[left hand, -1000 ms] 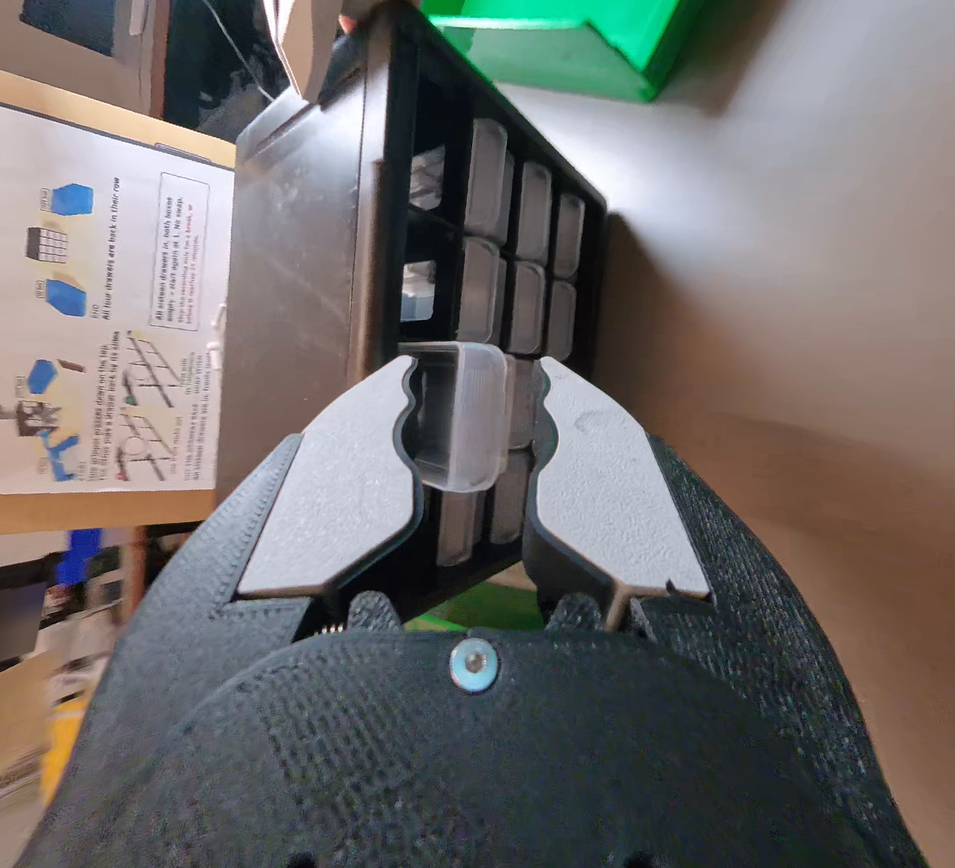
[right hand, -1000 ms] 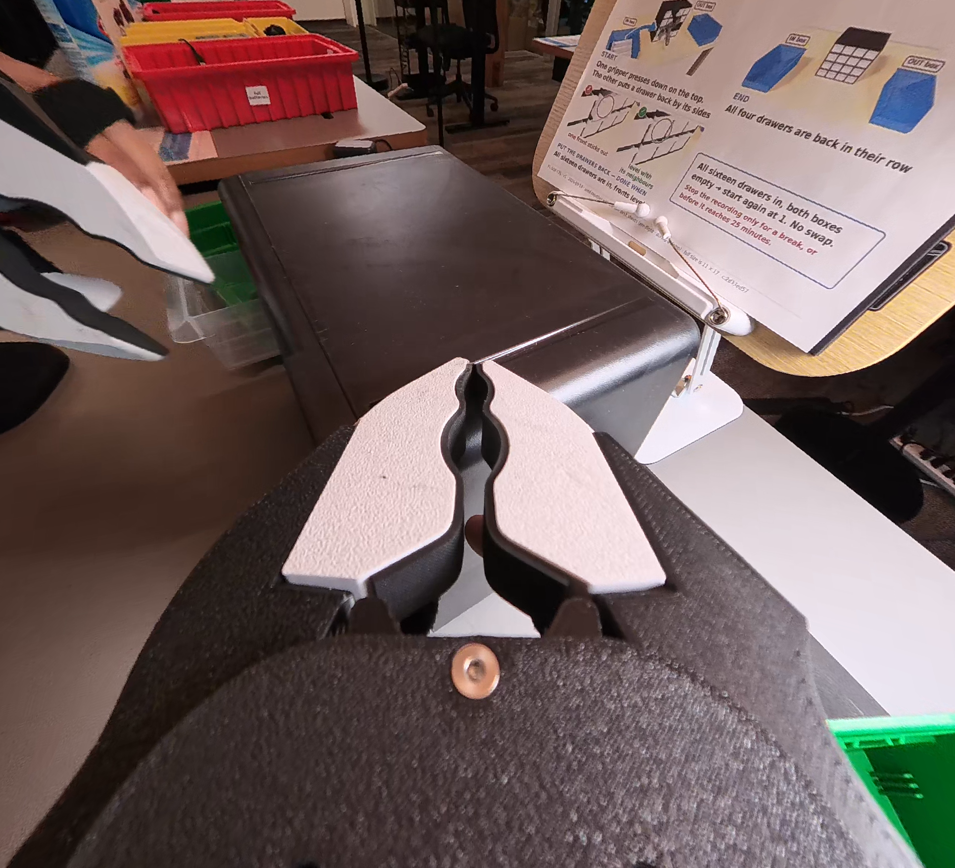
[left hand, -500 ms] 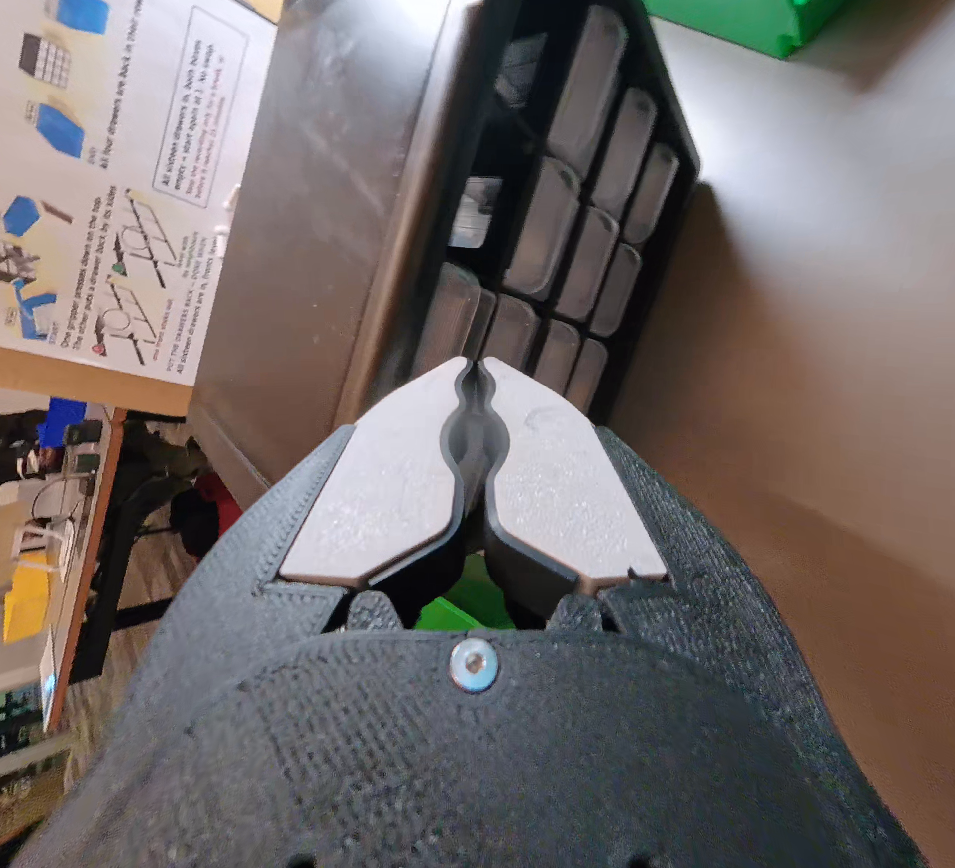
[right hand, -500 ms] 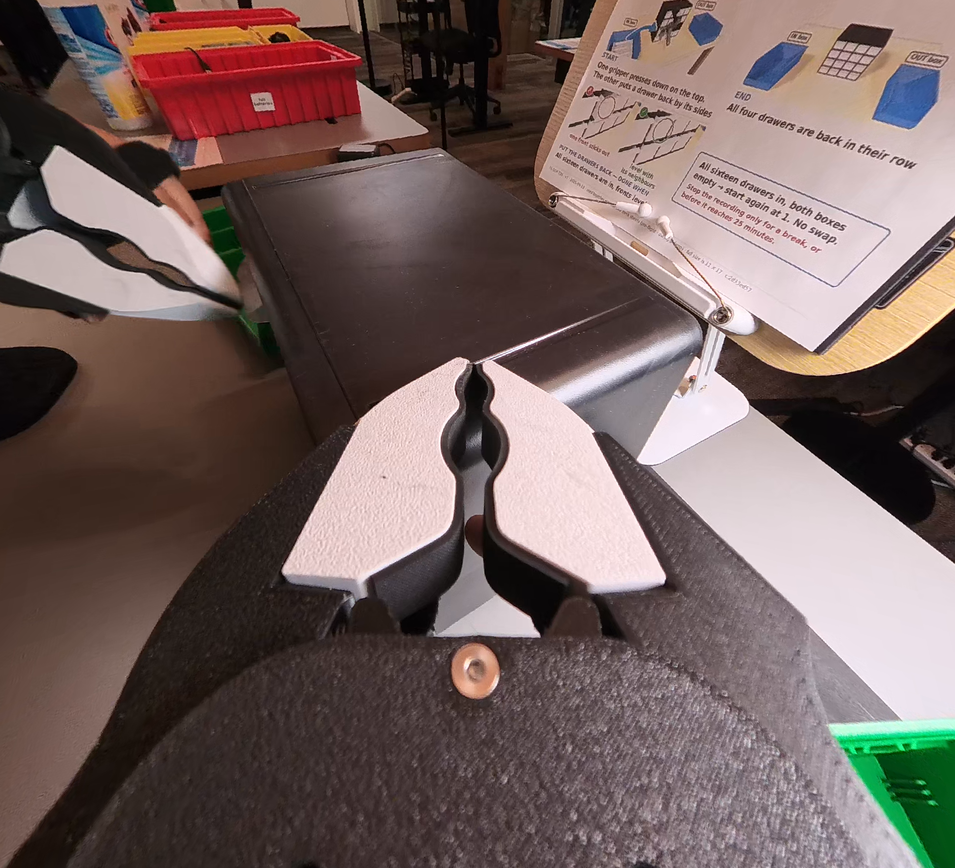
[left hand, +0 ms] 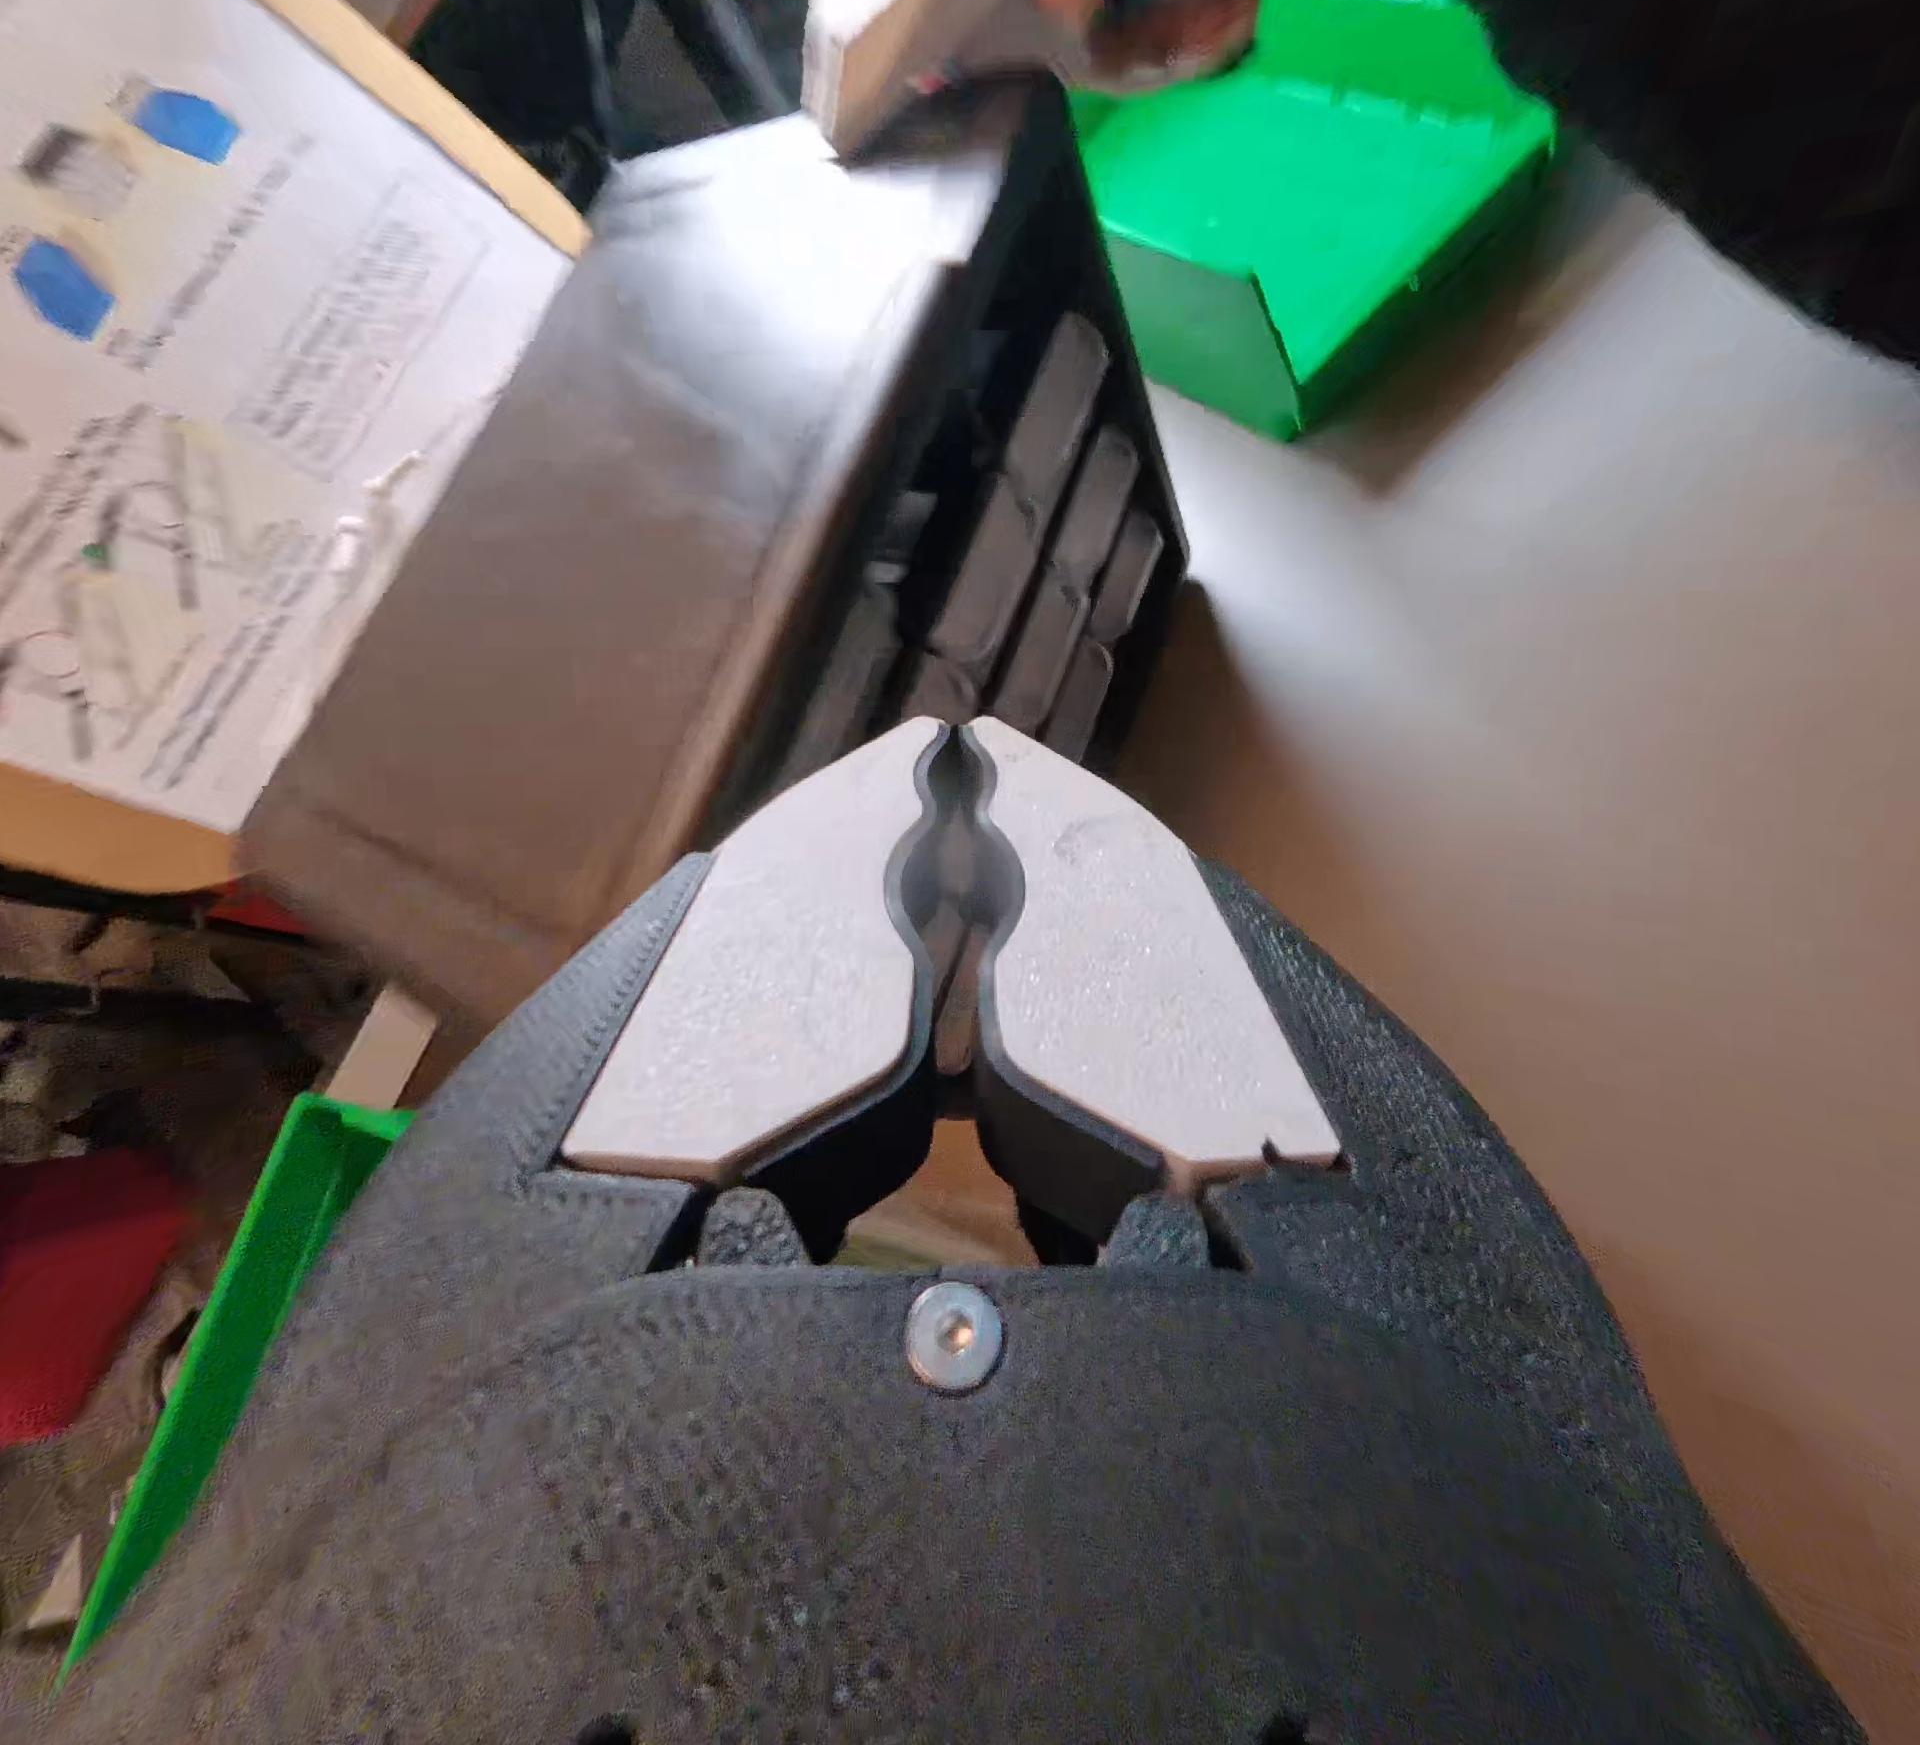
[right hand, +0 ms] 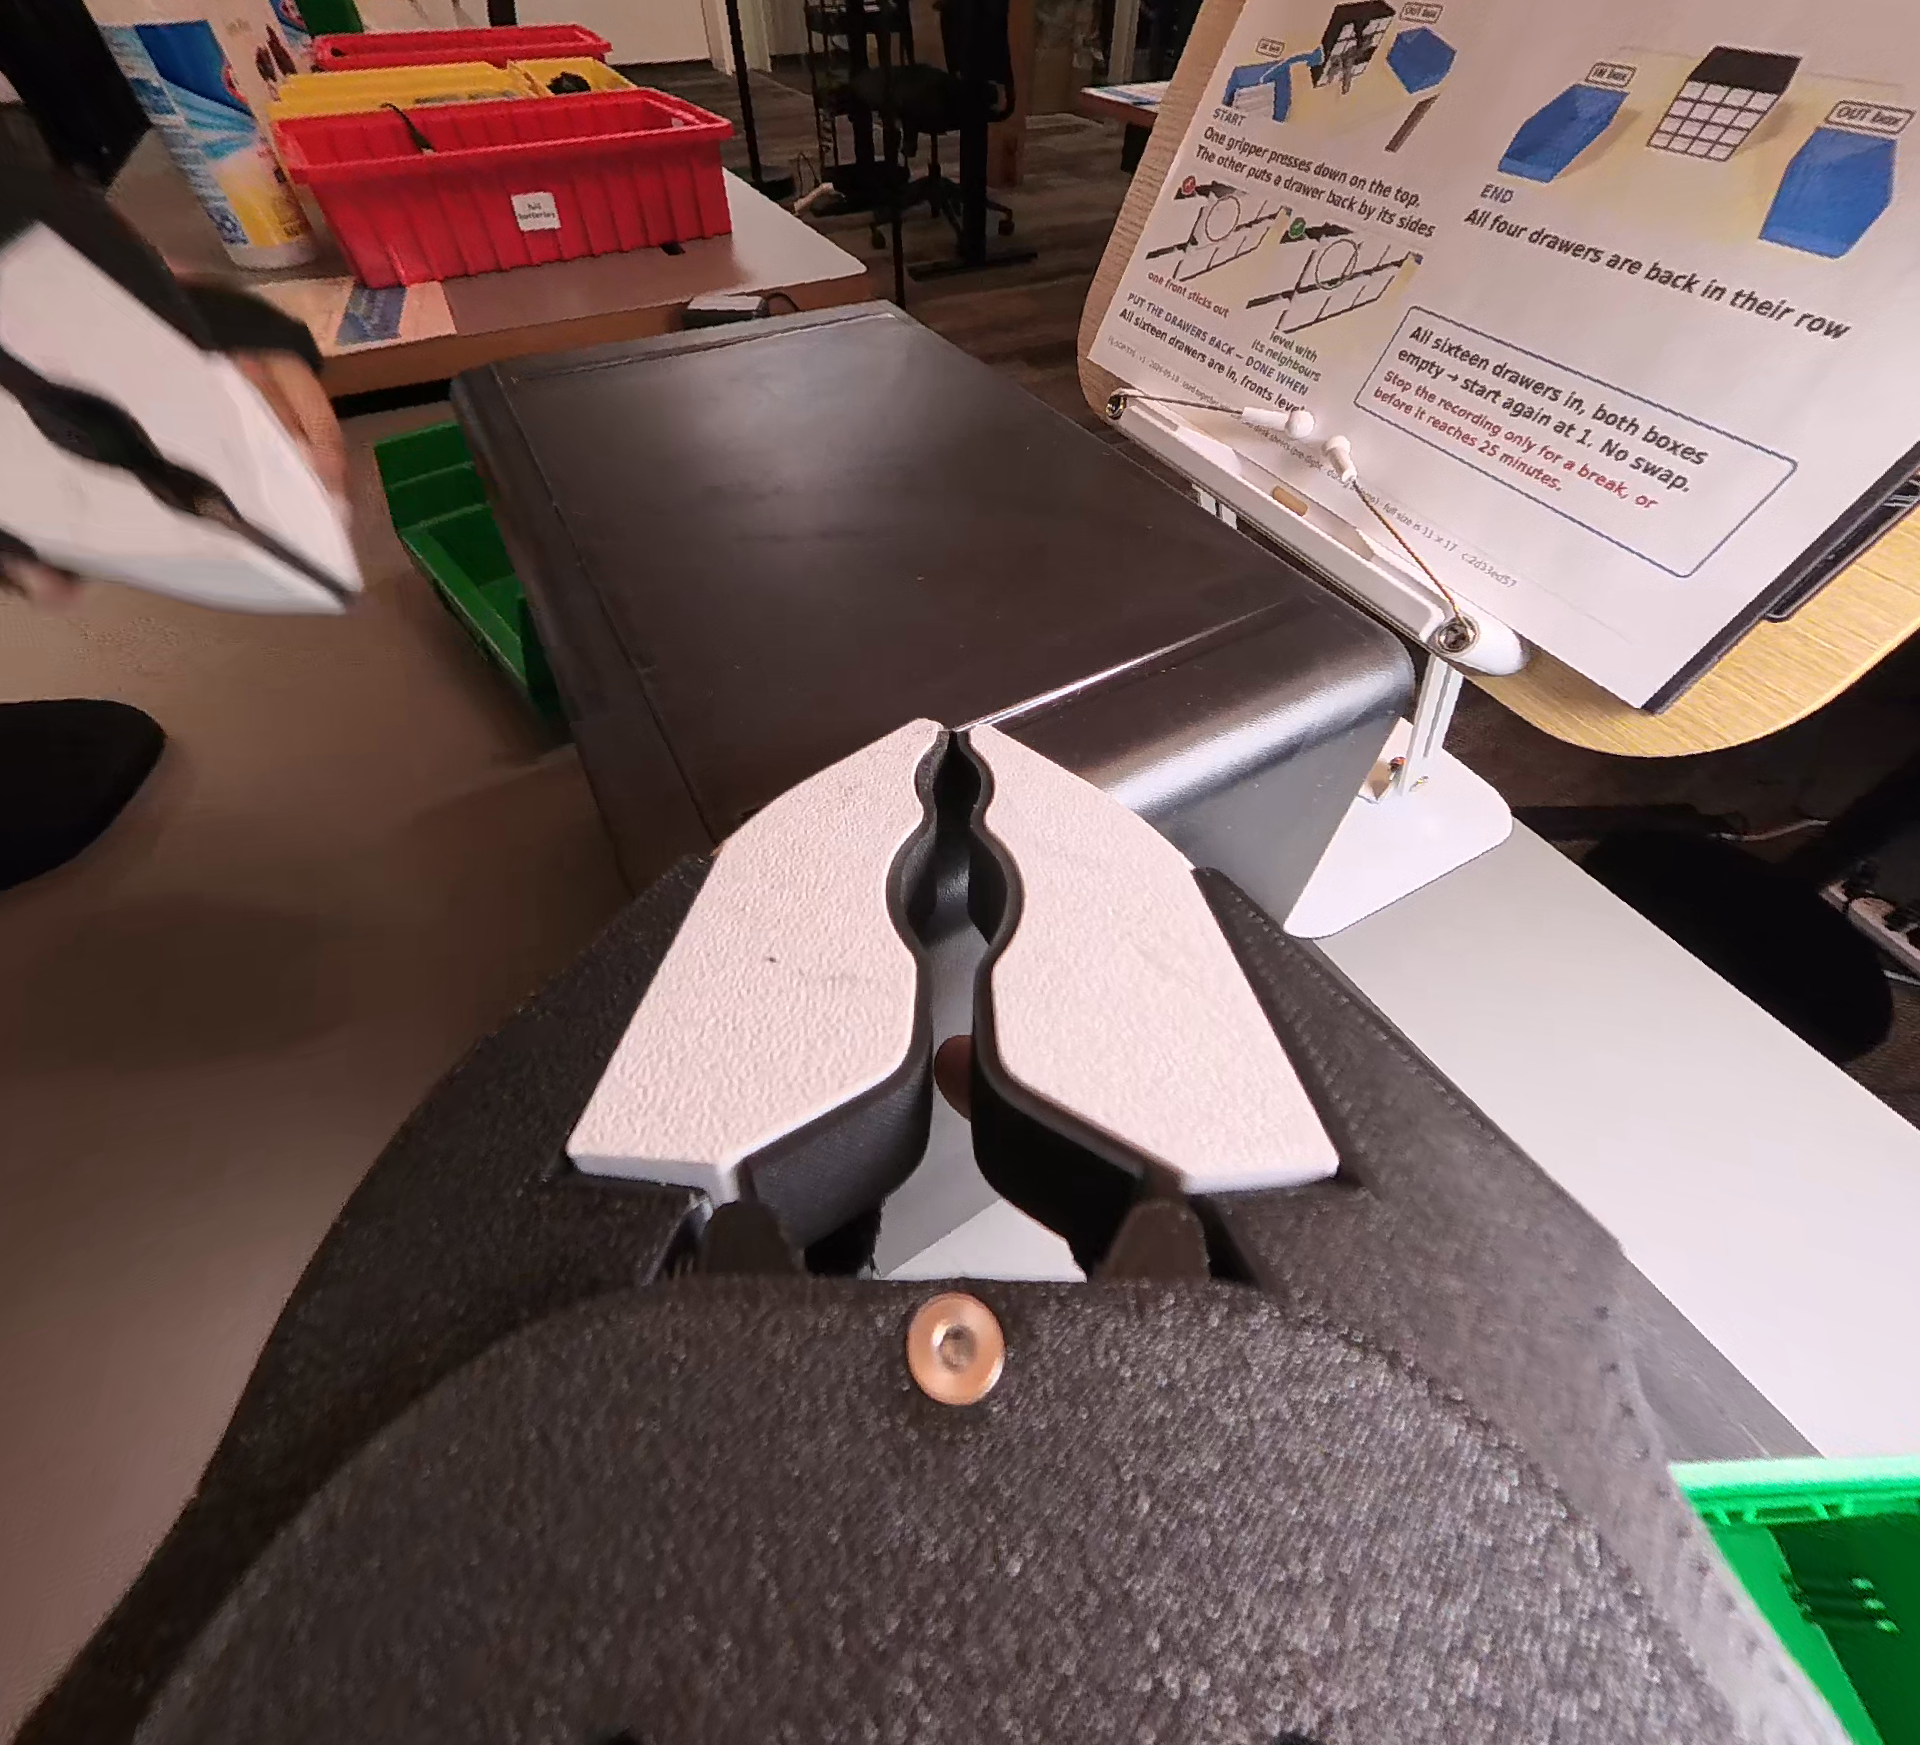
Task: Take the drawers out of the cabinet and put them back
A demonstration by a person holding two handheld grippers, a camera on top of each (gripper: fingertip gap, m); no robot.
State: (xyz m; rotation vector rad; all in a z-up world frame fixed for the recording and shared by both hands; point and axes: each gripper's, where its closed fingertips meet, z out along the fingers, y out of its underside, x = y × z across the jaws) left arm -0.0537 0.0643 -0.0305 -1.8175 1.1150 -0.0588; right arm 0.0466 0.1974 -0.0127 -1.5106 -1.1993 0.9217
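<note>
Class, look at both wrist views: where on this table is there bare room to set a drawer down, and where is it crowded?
Free: the tan table in front of the cabinet, between it and the green bin. The cabinet's top is bare except where the right gripper rests. Crowded: behind it, the instruction stand.

Left gripper (left hand: 954,731) empty, jaws closed tip to tip, right gripper (right hand: 952,733) likewise, empty

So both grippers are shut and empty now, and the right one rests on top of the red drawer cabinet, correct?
Not quite: the cabinet is black, not red, as the right wrist view shows. The rest holds: the left gripper and the right gripper are both shut and empty.
</note>
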